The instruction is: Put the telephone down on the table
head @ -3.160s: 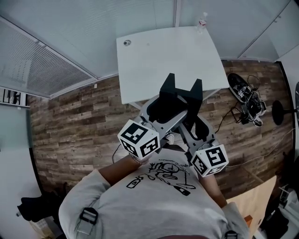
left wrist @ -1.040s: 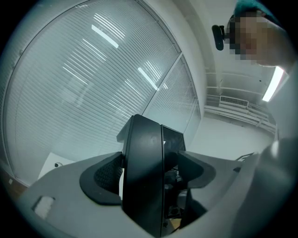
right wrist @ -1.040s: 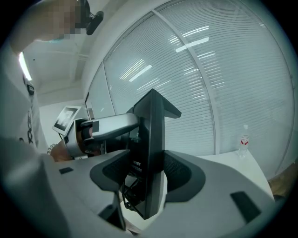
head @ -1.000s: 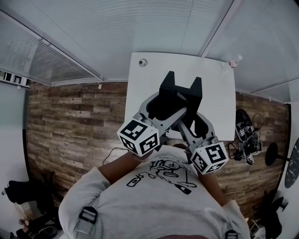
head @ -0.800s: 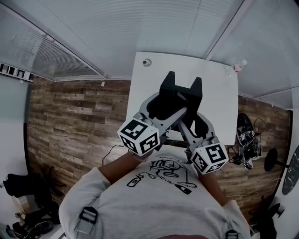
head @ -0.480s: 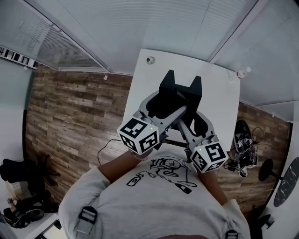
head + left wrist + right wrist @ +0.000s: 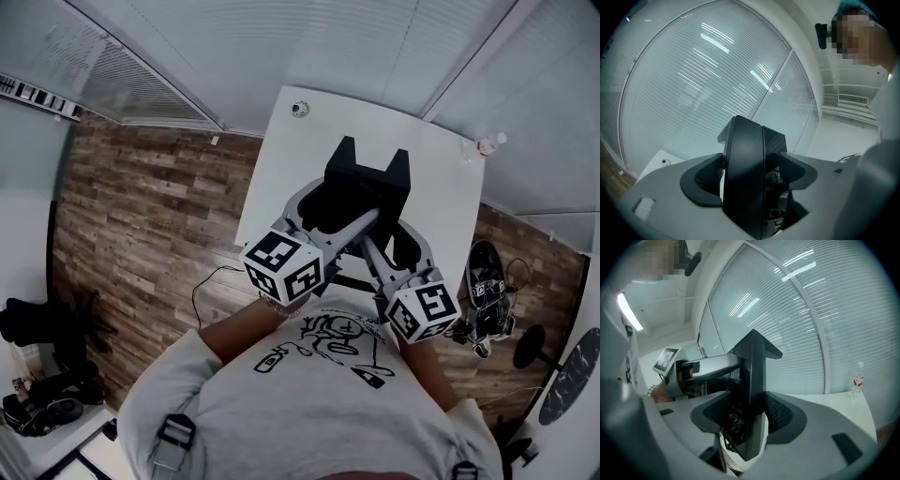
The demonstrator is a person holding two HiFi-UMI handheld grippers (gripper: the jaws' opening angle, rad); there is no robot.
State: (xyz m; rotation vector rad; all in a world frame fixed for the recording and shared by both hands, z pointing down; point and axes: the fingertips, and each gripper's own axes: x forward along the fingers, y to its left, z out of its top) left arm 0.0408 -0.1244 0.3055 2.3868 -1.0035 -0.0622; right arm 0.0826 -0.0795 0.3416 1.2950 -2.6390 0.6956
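Telephone (image 7: pixel 367 178): black, matte, angular body with two raised corners. Held over the counter and gripped from both sides.
Left gripper (image 7: pixel 752 173): grey shell, ribbed dark pads; jaws closed on the telephone's flat sides.
Right gripper (image 7: pixel 751 413): same build; jaws clamped on the telephone's thin edge.
Counter (image 7: pixel 281 141): white, smooth, rectangular.
Bottle (image 7: pixel 856 380): clear plastic, upright at the counter's far corner.
Floor (image 7: pixel 141 206): wood-look planks.
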